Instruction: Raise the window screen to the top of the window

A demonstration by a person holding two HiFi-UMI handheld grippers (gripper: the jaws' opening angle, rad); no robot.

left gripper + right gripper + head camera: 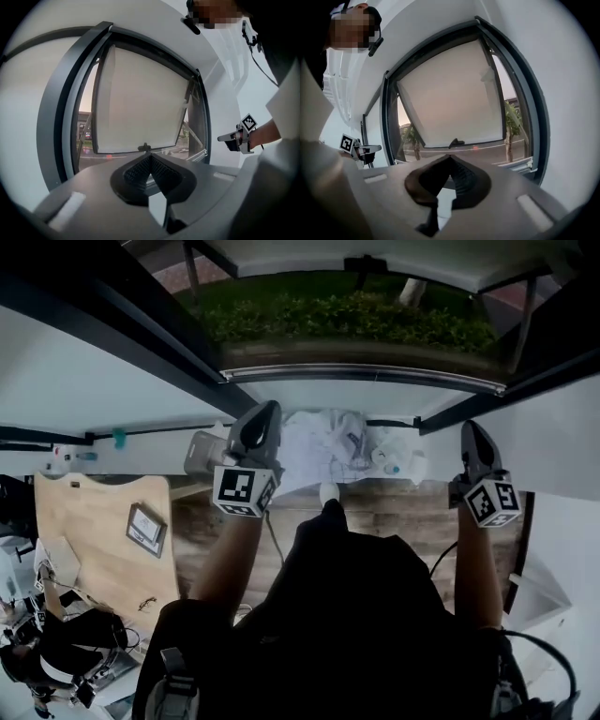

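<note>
The window screen [140, 103] hangs low, covering most of the opening. Its bottom bar and small pull tab [145, 147] sit at 12 o'clock just beyond the left gripper [150, 158]. That gripper's fingers are pressed together on nothing, and so are those of the right gripper [450, 158]; neither touches the screen.

The tab looks small. Fingers that don't part first would likely just knock it, and a shallow pinch could slip. An off-centre lift might cock the bar in the dark window frame [61, 117] and jam it, and a sprung screen could snap upward if let go.

White walls [75, 381] flank the window, with a hedge [347, 315] outside. The floor [202, 521] is wood. A pale wooden worktop [94, 540] stands at 9 o'clock of the head view.
</note>
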